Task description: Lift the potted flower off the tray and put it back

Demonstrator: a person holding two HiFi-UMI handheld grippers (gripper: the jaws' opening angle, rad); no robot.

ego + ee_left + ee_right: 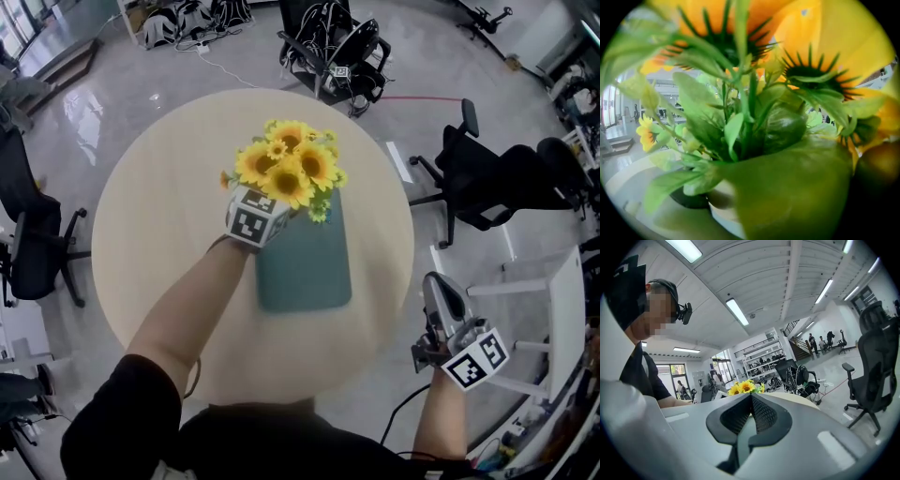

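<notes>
Sunflowers are crowding the head view's centre: the yellow potted flower (289, 167) is sitting over the far end of a flat teal rectangular tray (305, 272) on the round pale wooden table (159, 187), though the steep downward angle is hiding whether the pot is resting on the tray or hanging just above it. The left gripper (265, 214) is reaching in against the near side of the bouquet, its marker cube showing just below the blooms. The left gripper view is adding what the head view is missing: the pot's white rim (723, 213) is showing low in the frame, beneath stems and the backs of the blooms. A large blurred green leaf (797, 192) is covering the place where the jaws sit, so I cannot tell whether they are clamping the pot. The right gripper (439, 284) is hovering well apart, beyond the table's right edge and over the grey floor. Its own view is showing the jaws (750, 401) pressed together at their tips with nothing between them, the flowers (745, 387) small in the distance and a black office chair (876, 366) at the right.
</notes>
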